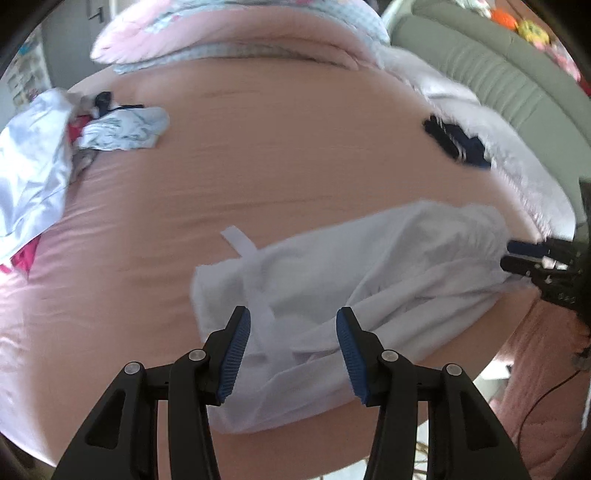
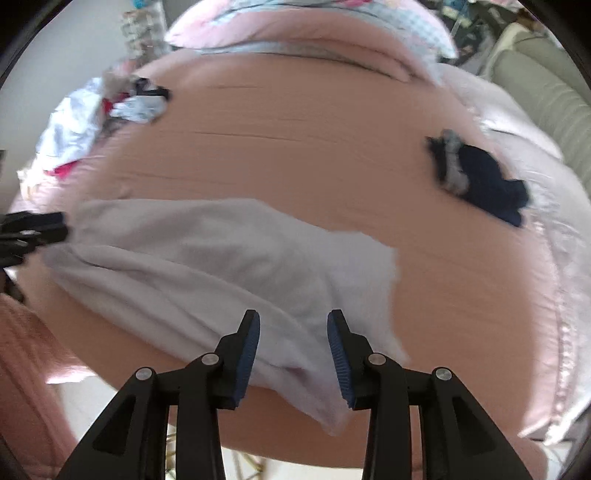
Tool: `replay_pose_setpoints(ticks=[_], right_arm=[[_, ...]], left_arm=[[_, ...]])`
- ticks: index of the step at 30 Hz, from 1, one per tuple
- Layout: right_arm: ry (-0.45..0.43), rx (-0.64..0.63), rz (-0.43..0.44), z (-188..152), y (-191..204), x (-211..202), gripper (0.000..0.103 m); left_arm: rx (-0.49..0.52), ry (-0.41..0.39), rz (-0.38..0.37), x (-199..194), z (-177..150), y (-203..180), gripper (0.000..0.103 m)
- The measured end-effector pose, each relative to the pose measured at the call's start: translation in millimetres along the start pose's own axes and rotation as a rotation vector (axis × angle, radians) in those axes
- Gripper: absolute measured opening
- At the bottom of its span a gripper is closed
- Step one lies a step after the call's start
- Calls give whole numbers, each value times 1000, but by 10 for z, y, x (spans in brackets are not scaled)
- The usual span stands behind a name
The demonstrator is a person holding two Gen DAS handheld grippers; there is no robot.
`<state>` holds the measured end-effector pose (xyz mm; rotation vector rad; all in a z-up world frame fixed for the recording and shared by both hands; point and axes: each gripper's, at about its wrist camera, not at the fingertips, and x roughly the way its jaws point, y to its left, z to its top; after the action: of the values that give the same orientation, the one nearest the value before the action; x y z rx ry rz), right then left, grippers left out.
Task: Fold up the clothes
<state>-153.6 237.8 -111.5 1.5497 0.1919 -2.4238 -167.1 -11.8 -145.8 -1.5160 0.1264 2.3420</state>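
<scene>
A white garment (image 1: pixel 351 280) with a loose white strap (image 1: pixel 240 240) lies rumpled on the pink bed near its front edge. My left gripper (image 1: pixel 293 321) is open just above its near left part, with cloth between the spread fingers. The same garment (image 2: pixel 221 266) fills the right wrist view. My right gripper (image 2: pixel 293 321) is open over its near right end. The right gripper also shows at the garment's far right end in the left wrist view (image 1: pixel 517 254). The left gripper shows at the left edge of the right wrist view (image 2: pixel 44 227).
A pile of pale blue, white and red clothes (image 1: pixel 55 155) lies at the bed's far left. A dark navy garment (image 1: pixel 458 142) lies at the right, by a white blanket (image 1: pixel 517 155). Pillows (image 1: pixel 240 33) sit at the head. A grey sofa (image 1: pixel 498 66) stands beyond.
</scene>
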Motion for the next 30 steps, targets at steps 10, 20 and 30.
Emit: replay_pose_setpoints(ticks=[10,20,30], right_arm=[[52,-65,-47,50,70,333,34],[79,-91,55,49,512,312,38],[57,-75,-48,235,461,488,38]], left_arm=[[93,53,132,6,-129,14,47],[134,61,82,290,0,-479,47],[92,46,113,398,254,-393,47]])
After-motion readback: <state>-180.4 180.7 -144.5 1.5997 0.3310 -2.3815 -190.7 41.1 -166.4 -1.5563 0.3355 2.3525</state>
